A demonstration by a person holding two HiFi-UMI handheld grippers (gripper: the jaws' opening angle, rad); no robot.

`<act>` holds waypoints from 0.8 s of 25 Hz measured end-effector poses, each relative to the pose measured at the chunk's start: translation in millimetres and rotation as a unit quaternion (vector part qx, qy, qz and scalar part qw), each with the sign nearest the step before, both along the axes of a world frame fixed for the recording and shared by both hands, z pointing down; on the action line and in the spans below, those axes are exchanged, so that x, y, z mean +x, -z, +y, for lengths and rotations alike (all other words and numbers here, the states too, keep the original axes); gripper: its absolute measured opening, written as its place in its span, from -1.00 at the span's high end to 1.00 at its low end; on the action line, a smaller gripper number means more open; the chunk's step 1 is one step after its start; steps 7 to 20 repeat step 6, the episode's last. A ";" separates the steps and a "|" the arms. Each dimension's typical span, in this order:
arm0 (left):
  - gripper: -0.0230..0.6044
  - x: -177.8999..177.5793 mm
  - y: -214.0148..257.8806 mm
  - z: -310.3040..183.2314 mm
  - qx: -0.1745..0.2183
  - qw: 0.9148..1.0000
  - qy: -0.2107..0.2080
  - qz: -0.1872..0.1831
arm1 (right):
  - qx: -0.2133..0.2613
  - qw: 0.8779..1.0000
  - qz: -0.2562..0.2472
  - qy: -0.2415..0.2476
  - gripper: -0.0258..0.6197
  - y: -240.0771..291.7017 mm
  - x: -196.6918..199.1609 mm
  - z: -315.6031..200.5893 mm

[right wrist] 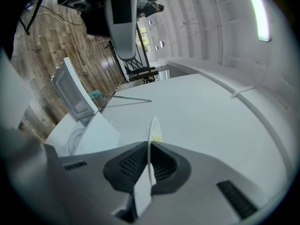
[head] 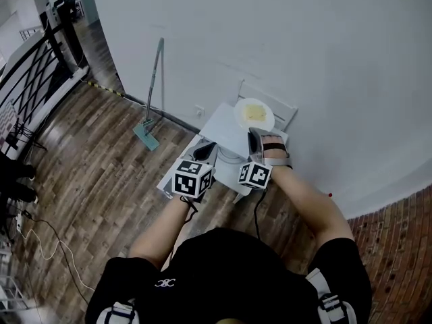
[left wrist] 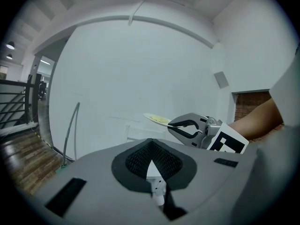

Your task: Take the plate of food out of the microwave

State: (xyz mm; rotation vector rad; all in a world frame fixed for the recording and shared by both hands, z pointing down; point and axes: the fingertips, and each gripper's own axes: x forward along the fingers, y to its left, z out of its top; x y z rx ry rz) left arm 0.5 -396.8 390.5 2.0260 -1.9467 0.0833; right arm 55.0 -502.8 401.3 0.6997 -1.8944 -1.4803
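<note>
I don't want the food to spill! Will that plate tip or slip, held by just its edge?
Probably stiff: the plate juts out flat though the right gripper pinches only its rim. It may tip, since the food sits beyond the grip. It looks smooth, so could slip.

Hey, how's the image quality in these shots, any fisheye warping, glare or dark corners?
Head view: even soft light, sharp, the plate clear, the wall only mildly bowed. Left gripper view: strong fisheye, black vignetted corners, left tongs dim in the foreground. Right gripper view: same bending, ceiling light strip blown out, right tongs gripping the plate, seen edge-on.
</note>
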 end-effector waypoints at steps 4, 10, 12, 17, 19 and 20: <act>0.96 -3.4 -2.8 -2.8 -0.005 1.000 -0.004 0.001 | 0.003 1.000 0.013 -0.004 0.85 -4.1 -0.7 0.3; 0.96 -4.7 -4.9 -4.3 -0.006 1.000 -0.005 0.003 | 0.003 1.000 0.016 -0.005 0.85 -6.9 -1.3 -0.5; 0.96 -4.7 -4.9 -4.3 -0.006 1.000 -0.005 0.003 | 0.003 1.000 0.016 -0.005 0.85 -6.9 -1.3 -0.5; 0.96 -4.7 -4.9 -4.3 -0.006 1.000 -0.005 0.003 | 0.003 1.000 0.016 -0.005 0.85 -6.9 -1.3 -0.5; 0.96 -4.7 -4.9 -4.3 -0.006 1.000 -0.005 0.003 | 0.003 1.000 0.016 -0.005 0.85 -6.9 -1.3 -0.5; 0.96 -4.7 -4.9 -4.3 -0.006 1.000 -0.005 0.003 | 0.003 1.000 0.016 -0.005 0.85 -6.9 -1.3 -0.5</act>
